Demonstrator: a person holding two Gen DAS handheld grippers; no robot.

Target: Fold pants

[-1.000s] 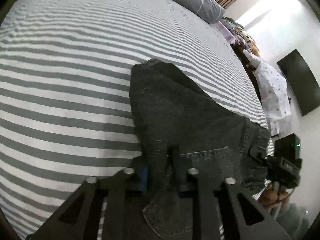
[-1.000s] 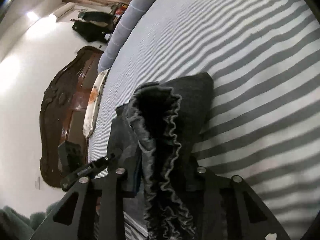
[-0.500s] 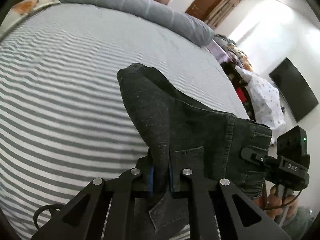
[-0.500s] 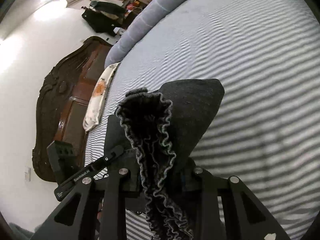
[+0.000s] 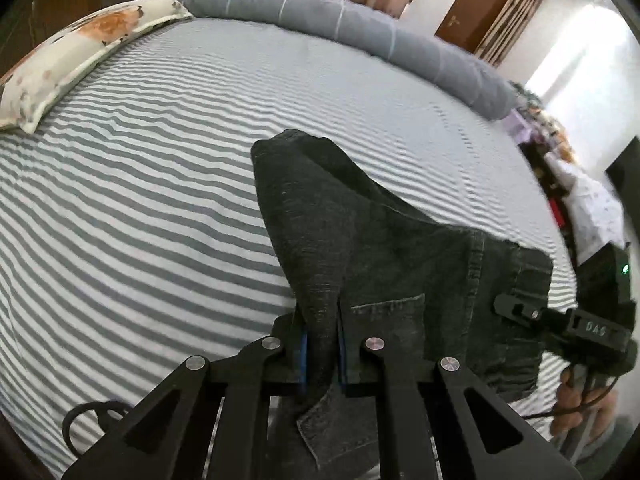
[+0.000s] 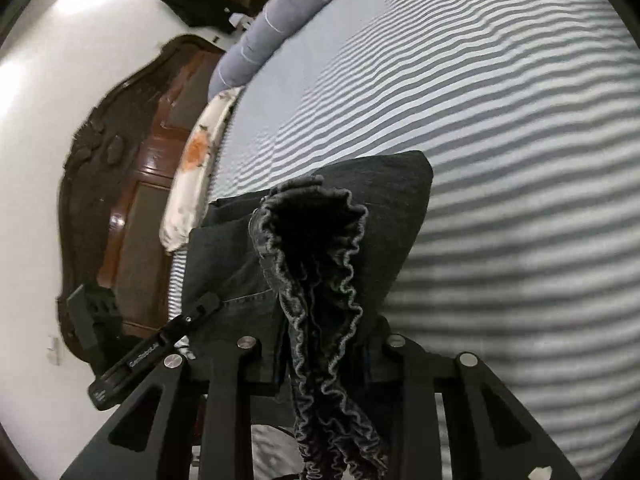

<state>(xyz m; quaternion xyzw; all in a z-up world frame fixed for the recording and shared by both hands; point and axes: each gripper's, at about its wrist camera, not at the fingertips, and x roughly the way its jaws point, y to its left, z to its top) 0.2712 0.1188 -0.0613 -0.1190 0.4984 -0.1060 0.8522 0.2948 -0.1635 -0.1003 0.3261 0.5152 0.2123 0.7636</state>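
One pair of dark grey denim pants (image 5: 384,256) hangs lifted above a grey-and-white striped bed (image 5: 132,200). Two grippers hold it: the left gripper (image 5: 322,354) has its jaws clamped on a fold, the right gripper (image 6: 326,354) on the ruffled waistband. Mid-carry, seemingly; next, lower and lay the fabric flat. One floral pillow (image 5: 80,52), one grey bolster (image 5: 360,24).

Black tongs (image 5: 322,354) with silver screws and blue pads (image 5: 303,356).
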